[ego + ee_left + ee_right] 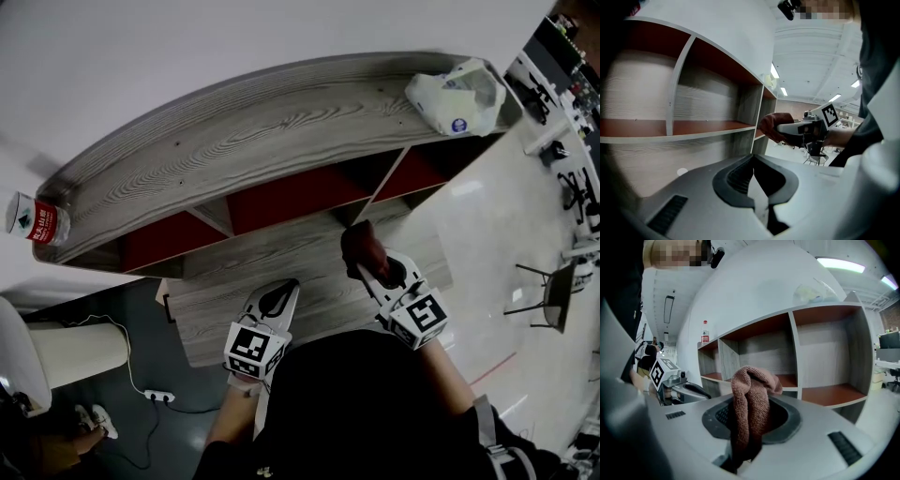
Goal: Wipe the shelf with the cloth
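**Shelf** (281,141): grey wood-grain unit against a white wall, its top board curving from near left to far right. Open compartments below the top have reddish-brown floors and grey backs. A lower grey board (309,281) juts out toward the person.

**Cloth** (361,246): reddish-brown towelling, bunched. It is pinched in the right tool (367,264), and its free end stands up past the jaw tips and flops over. In the head view it sits over the lower board, just before the divider between the middle and right compartments. Whether it touches the wood cannot be told.

**Right tool**: jaws clamped on the cloth. It is raised toward the compartments, with its marker cube nearest the person.

**Left tool** (279,295): jaws drawn together with nothing between them. It is held over the near part of the lower board, left of the right tool and apart from it, and it points at the shelf.

**Bottle** (37,220): clear plastic with a red label, lying at the far left end of the shelf top.

**Plastic bag** (459,94): whitish and crumpled, at the right end of the shelf top.

**Power strip** (157,397): white, with a cable, on the dark floor at near left.

**Chair** (544,295): dark frame, on the pale floor at right, well apart from the shelf.
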`<action>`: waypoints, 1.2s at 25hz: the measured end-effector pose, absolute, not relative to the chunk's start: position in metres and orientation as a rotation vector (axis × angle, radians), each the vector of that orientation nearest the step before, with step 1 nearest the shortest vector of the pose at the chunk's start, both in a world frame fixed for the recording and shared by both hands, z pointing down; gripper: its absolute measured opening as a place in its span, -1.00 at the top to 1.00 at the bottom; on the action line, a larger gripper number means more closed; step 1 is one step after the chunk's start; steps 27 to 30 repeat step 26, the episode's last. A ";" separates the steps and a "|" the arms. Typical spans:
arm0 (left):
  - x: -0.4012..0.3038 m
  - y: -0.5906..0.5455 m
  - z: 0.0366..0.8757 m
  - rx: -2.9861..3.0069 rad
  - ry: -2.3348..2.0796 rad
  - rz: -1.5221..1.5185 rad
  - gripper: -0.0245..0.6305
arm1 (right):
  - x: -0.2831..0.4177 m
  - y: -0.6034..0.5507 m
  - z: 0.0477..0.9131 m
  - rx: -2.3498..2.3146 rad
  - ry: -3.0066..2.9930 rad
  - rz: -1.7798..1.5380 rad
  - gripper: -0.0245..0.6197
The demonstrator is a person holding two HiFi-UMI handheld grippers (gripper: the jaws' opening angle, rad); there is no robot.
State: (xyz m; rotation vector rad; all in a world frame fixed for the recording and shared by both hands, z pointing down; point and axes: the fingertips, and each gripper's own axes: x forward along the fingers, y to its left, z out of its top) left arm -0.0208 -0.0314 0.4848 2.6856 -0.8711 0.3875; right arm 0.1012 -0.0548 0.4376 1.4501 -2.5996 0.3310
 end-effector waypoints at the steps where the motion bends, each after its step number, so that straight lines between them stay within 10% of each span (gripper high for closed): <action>1: -0.020 -0.032 0.485 2.689 -0.867 0.389 0.90 | 0.103 -0.055 0.438 1.454 -2.597 0.324 0.66; 30: -0.026 -0.057 0.462 2.725 -0.946 0.296 0.90 | 0.089 -0.079 0.428 1.435 -2.646 0.295 0.67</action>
